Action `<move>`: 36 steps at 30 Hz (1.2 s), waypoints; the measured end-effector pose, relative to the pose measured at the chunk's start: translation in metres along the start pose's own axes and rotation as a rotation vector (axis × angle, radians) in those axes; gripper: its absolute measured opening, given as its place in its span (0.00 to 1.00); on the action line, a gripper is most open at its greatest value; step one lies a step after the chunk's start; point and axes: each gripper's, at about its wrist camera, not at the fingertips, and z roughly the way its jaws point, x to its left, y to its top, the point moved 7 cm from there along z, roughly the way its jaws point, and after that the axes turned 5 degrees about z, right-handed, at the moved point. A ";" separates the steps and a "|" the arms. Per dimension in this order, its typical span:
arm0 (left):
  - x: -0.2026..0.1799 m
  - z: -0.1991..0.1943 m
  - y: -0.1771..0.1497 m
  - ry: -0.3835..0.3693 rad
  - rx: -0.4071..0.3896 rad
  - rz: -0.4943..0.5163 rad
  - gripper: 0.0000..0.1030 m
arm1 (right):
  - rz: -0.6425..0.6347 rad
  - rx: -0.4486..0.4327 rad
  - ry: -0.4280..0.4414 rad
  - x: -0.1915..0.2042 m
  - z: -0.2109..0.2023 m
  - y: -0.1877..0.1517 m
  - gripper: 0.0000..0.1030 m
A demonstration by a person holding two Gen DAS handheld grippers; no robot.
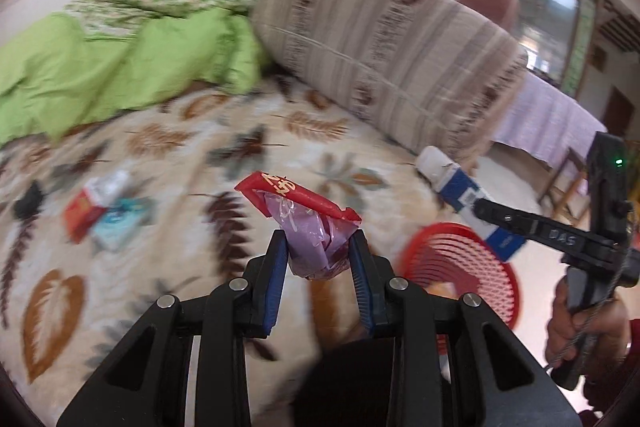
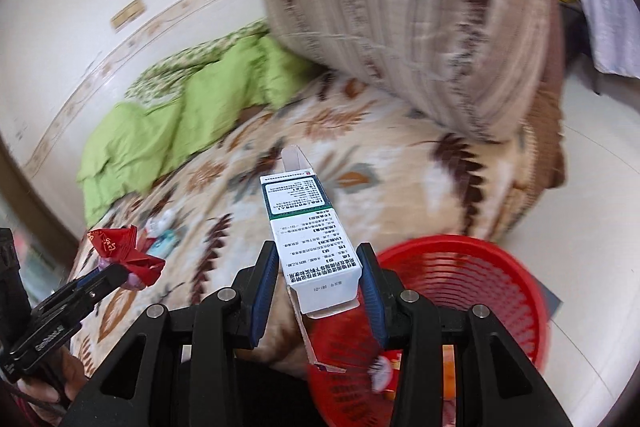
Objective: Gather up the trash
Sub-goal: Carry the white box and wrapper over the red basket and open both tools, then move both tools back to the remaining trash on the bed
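Note:
My left gripper [image 1: 319, 246] is shut on a crumpled purple and red wrapper [image 1: 308, 223], held above the bed; it also shows at the left of the right wrist view [image 2: 128, 255]. My right gripper [image 2: 318, 263] is shut on a white and blue medicine box [image 2: 308, 231] with an open flap, held just above and left of the red plastic basket [image 2: 500, 291]. The box [image 1: 464, 199] and the basket [image 1: 460, 263] also show in the left wrist view, to the right of the wrapper. Some packets lie in the basket [image 2: 394, 367].
Red and teal packets [image 1: 104, 211] lie on the leaf-patterned bedspread [image 1: 168, 147] at the left. A green quilt [image 1: 100, 75] and a striped rolled blanket [image 1: 384, 59] lie at the back. The basket stands on the floor by the bed's edge.

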 end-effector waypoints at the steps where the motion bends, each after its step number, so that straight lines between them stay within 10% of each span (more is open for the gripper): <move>1: -0.014 0.007 0.002 -0.035 0.013 0.009 0.29 | 0.017 -0.003 -0.019 -0.014 -0.006 0.001 0.41; 13: -0.112 0.071 -0.010 -0.281 0.187 0.074 0.45 | 0.126 -0.012 -0.151 -0.091 -0.026 -0.006 0.56; 36: 0.103 -0.003 -0.039 0.106 0.082 -0.175 0.54 | -0.161 0.142 0.182 0.111 0.063 -0.013 0.63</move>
